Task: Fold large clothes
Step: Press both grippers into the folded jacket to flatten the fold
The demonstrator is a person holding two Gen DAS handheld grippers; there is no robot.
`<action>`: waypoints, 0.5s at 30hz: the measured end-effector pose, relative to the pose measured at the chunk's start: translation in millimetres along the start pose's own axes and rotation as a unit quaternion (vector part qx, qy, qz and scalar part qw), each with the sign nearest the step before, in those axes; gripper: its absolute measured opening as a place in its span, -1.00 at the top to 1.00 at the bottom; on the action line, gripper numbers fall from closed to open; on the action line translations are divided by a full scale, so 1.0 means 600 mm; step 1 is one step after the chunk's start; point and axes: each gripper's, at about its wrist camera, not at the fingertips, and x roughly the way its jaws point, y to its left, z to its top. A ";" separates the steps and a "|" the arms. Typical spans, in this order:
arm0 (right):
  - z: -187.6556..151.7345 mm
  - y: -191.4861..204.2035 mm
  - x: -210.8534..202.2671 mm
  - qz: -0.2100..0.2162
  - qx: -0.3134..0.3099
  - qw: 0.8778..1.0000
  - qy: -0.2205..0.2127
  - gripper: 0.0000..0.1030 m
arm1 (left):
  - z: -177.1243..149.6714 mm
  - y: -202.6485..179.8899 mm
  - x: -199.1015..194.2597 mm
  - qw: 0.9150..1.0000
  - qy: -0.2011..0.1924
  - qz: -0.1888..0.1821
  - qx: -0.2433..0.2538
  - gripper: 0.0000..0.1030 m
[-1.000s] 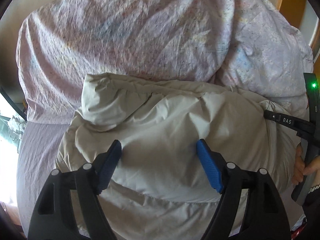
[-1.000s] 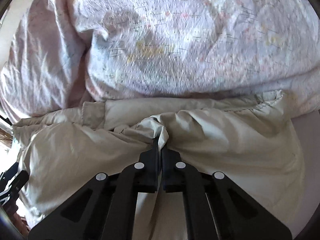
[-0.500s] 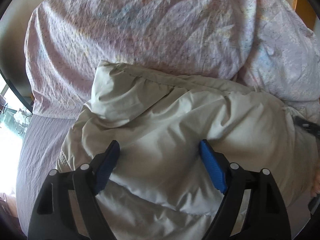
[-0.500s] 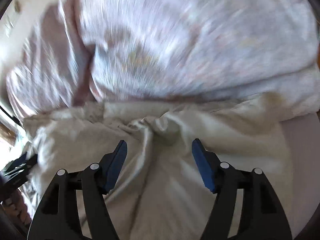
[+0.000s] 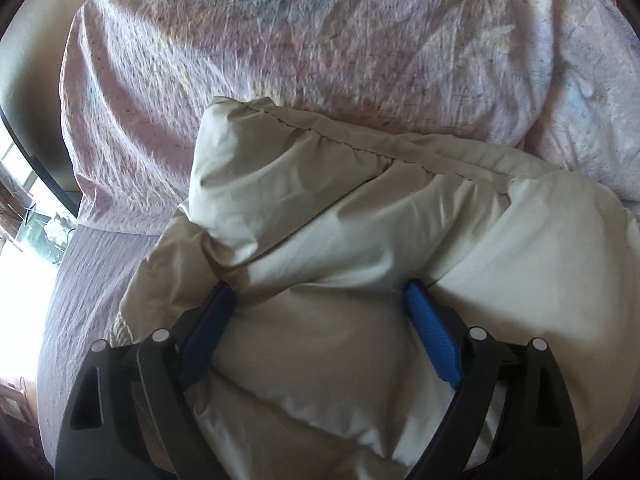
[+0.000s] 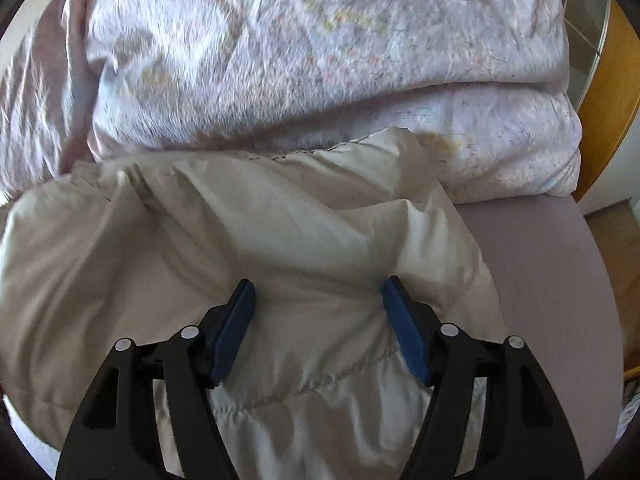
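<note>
Released since a second ago: right tool [image 6: 318, 286], then pinched shut on a ridge of the puffer jacket [image 6: 224, 240], now spread, nothing between the blue pads [image 6: 404, 328]; ridge slumped flat, and view slid toward the jacket's right edge. Left tool [image 5: 316, 292] lower and nearer the cloth than before, jaws just been widening, only loose jacket fabric in the gap. Other tool and hand seen earlier at the left view's right edge gone from that view.

No brand, label or writing legible in either current view.

Left tool: spread wide, blue pads [image 5: 432, 336] tipped down onto the pale beige puffer jacket [image 5: 360, 240], tips at or very near the surface beside a raised fold; not clamped. Contact hard to judge.

Right tool: spread moderately, tips over a quilted panel near a stitched seam, apparently just at the fabric; not clamped.

Jacket lying bunched on the bed, on the mauve sheet [image 6: 540, 280], far edge tucked against the heaped floral duvet [image 6: 320, 60]. Stitched hem running along that far edge. Wooden bed frame [image 6: 616, 92] at upper right of the right view; bright window area [image 5: 24, 216] at far left of the left view.
</note>
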 end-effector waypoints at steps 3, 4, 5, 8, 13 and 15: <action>0.001 0.012 0.020 -0.008 -0.006 1.000 0.002 -0.39 | -0.004 -0.004 0.006 1.000 -0.001 0.004 -0.002 -0.79; 0.001 0.016 0.025 -0.009 -0.008 1.000 0.002 -0.40 | -0.004 -0.003 0.008 1.000 -0.002 0.004 -0.003 -0.80; 0.004 0.022 0.035 -0.011 -0.010 1.000 0.003 -0.41 | -0.005 0.000 0.012 1.000 -0.002 0.004 -0.004 -0.82; 0.003 0.039 0.060 -0.017 -0.018 1.000 0.003 -0.46 | -0.007 0.008 0.026 1.000 -0.006 0.001 -0.008 -0.88; 0.001 0.048 0.082 -0.021 -0.024 0.999 -0.006 -0.51 | -0.006 0.014 0.041 1.000 -0.009 -0.003 -0.012 -0.94; 0.000 0.058 0.095 -0.020 -0.025 0.999 -0.011 -0.53 | -0.004 0.014 0.045 1.000 -0.012 -0.004 -0.012 -0.97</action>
